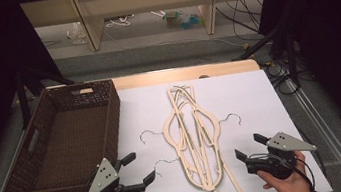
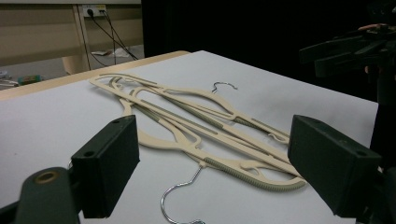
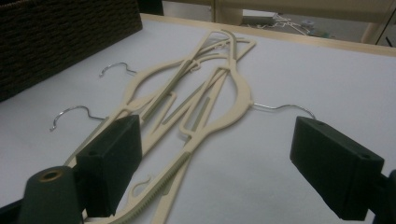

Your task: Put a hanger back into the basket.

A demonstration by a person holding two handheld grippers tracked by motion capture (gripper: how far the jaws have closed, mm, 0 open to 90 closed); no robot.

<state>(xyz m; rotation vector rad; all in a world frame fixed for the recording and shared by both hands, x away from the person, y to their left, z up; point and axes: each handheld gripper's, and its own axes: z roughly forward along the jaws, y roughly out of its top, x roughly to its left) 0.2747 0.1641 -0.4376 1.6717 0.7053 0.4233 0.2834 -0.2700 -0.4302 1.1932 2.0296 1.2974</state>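
Observation:
Several cream plastic hangers point(image 1: 195, 133) with metal hooks lie in an overlapping pile in the middle of the white table top point(image 1: 254, 94). In the left gripper view the same pile of hangers point(image 2: 196, 126) lies ahead of the jaws, and in the right gripper view the hangers point(image 3: 187, 98) spread between and beyond the jaws. My left gripper point(image 1: 137, 167) is open near the front edge, left of the pile, holding nothing. My right gripper point(image 1: 249, 146) is open on the pile's right side, also holding nothing.
A dark brown wicker basket point(image 1: 49, 143) with nothing in it stands at the table's left side. Its woven wall point(image 3: 60, 37) appears in the right gripper view. Beyond the table are shelf legs, cables and small items on the floor point(image 1: 149, 33).

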